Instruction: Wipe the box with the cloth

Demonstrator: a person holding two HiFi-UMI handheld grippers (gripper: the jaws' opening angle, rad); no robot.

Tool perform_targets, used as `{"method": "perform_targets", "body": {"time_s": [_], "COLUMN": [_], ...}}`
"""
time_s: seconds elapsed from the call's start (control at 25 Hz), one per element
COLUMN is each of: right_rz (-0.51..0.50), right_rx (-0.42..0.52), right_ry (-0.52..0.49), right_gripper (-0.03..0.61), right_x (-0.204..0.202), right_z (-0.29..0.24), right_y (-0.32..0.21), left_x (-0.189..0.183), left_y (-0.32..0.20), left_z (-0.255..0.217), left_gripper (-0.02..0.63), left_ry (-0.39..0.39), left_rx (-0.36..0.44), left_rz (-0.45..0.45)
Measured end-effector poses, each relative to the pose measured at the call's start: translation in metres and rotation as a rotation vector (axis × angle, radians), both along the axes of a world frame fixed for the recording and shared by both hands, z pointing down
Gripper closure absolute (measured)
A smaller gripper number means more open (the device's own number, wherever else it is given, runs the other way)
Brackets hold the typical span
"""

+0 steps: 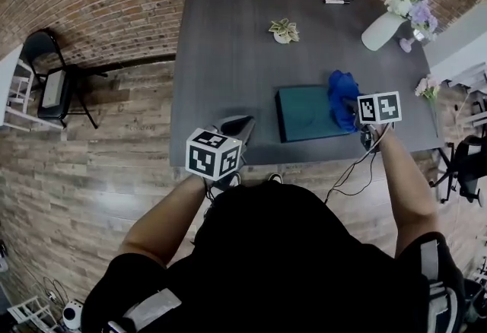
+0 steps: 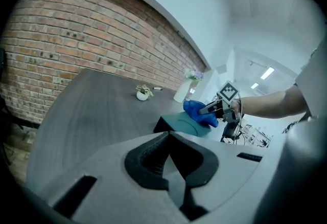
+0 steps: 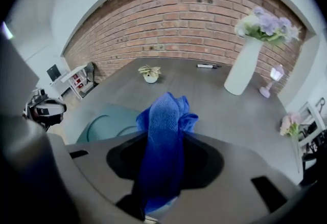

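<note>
**My right tool (image 3: 164, 156) has the cloth (image 3: 166, 113) on the box (image 1: 304, 115)**

Its jaws are clamped on the blue cloth, bunched soft over the 3 o'clock end of the teal box, which lies toward 5 o'clock on the surface (image 1: 228, 42). My left tool (image 2: 168, 138), jaws together on nothing, sits at the box's 9 o'clock. The cloth seems light and floppy; the box looks stiff and may slide, so I'd brace it there

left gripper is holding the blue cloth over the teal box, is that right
Not quite: the right gripper holds the blue cloth, with its jaws shut on it in the right gripper view. The left gripper is shut on nothing. The cloth is indeed over the teal box.
</note>
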State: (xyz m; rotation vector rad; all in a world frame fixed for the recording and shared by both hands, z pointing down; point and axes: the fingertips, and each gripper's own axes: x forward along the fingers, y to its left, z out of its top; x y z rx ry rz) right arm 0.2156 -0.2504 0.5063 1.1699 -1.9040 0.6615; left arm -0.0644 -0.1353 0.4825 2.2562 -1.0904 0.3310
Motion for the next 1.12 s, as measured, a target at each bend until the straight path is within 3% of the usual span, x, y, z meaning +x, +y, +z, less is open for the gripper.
{"method": "perform_targets", "body": {"time_s": [0.2,0.4,0.56,0.76,0.96,1.12], "right_rz": [0.102,0.04,-0.144,-0.402,-0.611,-0.658], "right_rx": [0.009,0.047,0.04,0.079,0.034,-0.001], "right_ry": [0.085,0.128,0.202,0.235,0.078,-0.078], "right_gripper": [0.424,0.423,0.423,0.423,0.423,0.423], "right_x": [0.072,0.058,0.0,-0.113,-0.233,-0.288], "right_z": [-0.004,-0.016,-0.006,0.003,-0.005,-0.014], "right_y": [0.006,0.017,0.042,0.083,0.137,0.169], "left_x": [0.036,0.047,0.035,-0.006,-0.054,-0.072], "left_y": [-0.005,-0.007,-0.005,0.006,0.013,0.019], "left_z": [-0.002,-0.01,-0.012,-0.006,0.007,0.011], "left_gripper": [0.607,0.607,0.607,0.607,0.607,0.607], "left_ry": [-0.005,-0.014,-0.016,-0.019,-0.01,-0.012], "left_rx": [0.008,0.03,0.029,0.011,-0.034,-0.046], "left_rz": [0.051,0.099,0.092,0.067,0.024,0.02]}}
